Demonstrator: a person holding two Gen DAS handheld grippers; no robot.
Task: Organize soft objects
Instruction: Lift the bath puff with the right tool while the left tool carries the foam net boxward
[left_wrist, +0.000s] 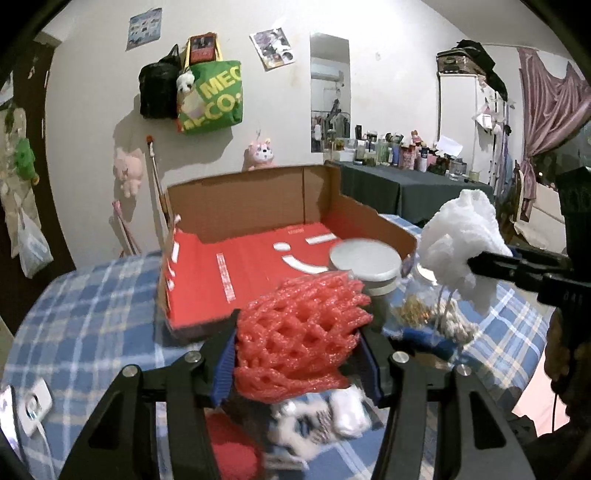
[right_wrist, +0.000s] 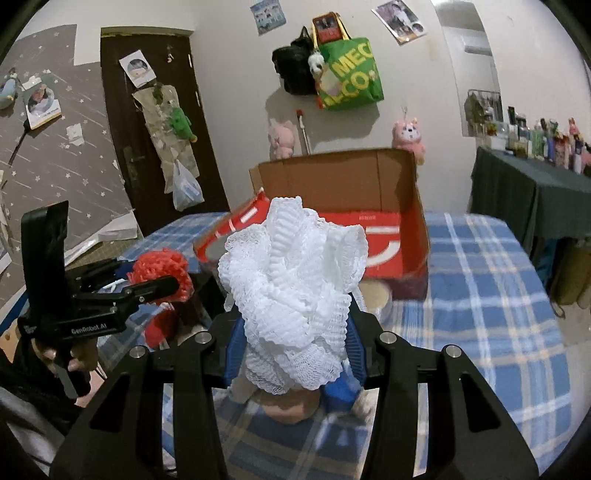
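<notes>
A red foam net (left_wrist: 295, 317) is bunched between the blue pads of my left gripper (left_wrist: 298, 343), which is shut on it above the table. My right gripper (right_wrist: 291, 325) is shut on a crumpled white foam net (right_wrist: 291, 269), also held clear of the table. From the left wrist view the white net (left_wrist: 458, 236) hangs at the right, clamped by the right gripper's fingers (left_wrist: 491, 262). In the right wrist view the left gripper (right_wrist: 162, 284) and its red net (right_wrist: 162, 267) are at the left. An open cardboard box (left_wrist: 258, 199) with a red floor lies ahead of both.
A blue plaid cloth (left_wrist: 85, 314) covers the table. A round white-lidded tin (left_wrist: 365, 262) and a clear jar (left_wrist: 424, 302) stand at the box's near right corner. More soft items, white (left_wrist: 347, 410) and red (left_wrist: 229, 443), lie under the left gripper. A dark-clothed side table (right_wrist: 535, 199) stands right.
</notes>
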